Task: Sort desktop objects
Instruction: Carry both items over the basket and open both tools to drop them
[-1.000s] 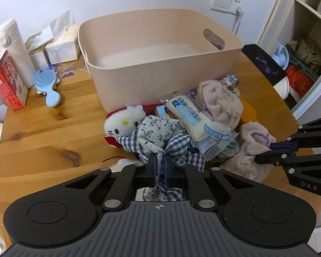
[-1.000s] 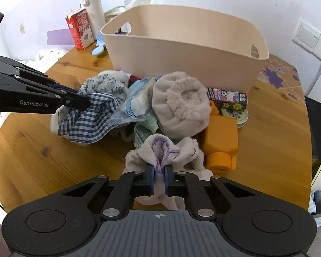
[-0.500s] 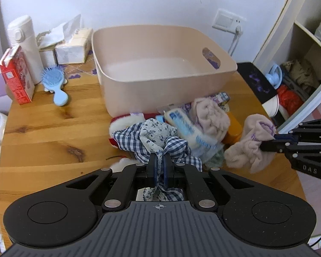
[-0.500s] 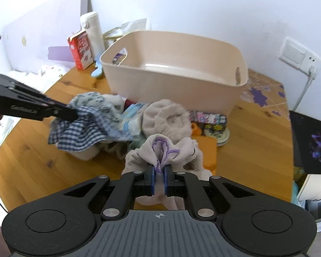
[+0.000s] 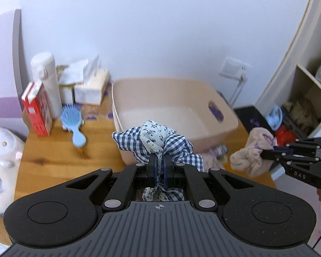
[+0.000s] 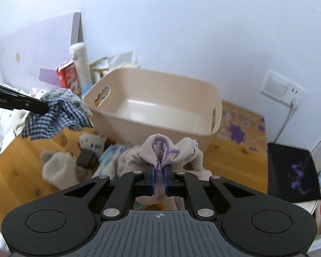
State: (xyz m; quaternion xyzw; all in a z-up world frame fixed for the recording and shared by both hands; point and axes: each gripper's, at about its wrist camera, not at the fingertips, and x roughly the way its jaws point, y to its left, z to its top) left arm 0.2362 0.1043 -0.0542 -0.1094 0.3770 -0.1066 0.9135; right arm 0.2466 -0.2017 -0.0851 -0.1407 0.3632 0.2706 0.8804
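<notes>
A blue checked and floral cloth (image 5: 158, 141) hangs clamped in the left gripper (image 5: 159, 167), lifted in front of a beige tub (image 5: 224, 126) (nothing inside it). At three o'clock in the left view, the right gripper (image 6: 159, 177) pinches a beige sock (image 6: 160, 150) above the wooden table (image 5: 53, 156). A blue hairbrush (image 5: 73, 124) lies at ten o'clock.

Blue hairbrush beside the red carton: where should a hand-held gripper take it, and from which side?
Grip the blue hairbrush by its narrow handle, coming from above on the open-table side. The handle points away from the red carton and white bottle; the bristled head looks too wide.
</notes>
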